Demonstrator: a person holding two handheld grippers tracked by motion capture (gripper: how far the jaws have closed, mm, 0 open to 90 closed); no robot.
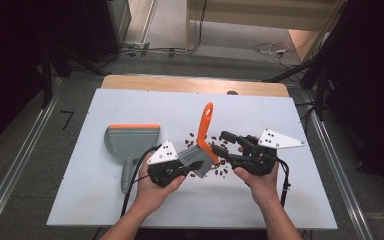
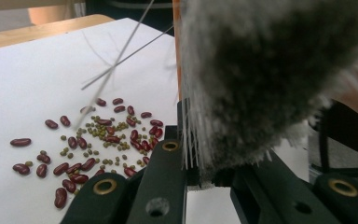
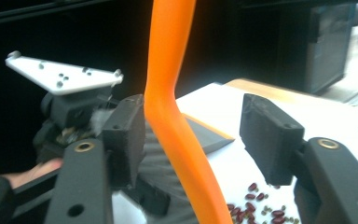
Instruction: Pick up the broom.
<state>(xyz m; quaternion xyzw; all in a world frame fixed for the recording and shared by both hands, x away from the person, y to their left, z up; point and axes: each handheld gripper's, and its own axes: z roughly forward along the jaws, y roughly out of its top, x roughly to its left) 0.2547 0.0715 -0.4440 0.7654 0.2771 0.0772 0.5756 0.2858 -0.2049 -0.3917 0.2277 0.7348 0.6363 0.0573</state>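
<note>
On the white table (image 1: 130, 200), seen from the high view, a brush (image 1: 202, 145) with an orange handle stands tilted, its grey bristle head low and its handle rising away from the person. The left gripper (image 1: 192, 166) is clenched on the bristle head. The right gripper (image 1: 225, 145) sits just right of the handle with its jaws parted around it. Red and green beans (image 1: 220, 167) lie scattered on the table around the brush head. A grey dustpan (image 1: 130, 145) with an orange edge lies to the left, apart from the beans.

From the left gripper view, the grey bristles of the brush (image 2: 261, 79) are pinched between the black jaws, loose hairs sticking out. Beyond them the beans (image 2: 98, 140) are spread on the table (image 2: 37, 84).

From the right gripper view, the orange handle of the brush (image 3: 177, 126) runs up between the two jaws; the left pad is right against it, the right pad well clear, so the grip is released. Farther off, the left gripper (image 3: 81, 126) holds the bristles. A few beans (image 3: 256, 207) lie below on the table (image 3: 317, 116).
</note>
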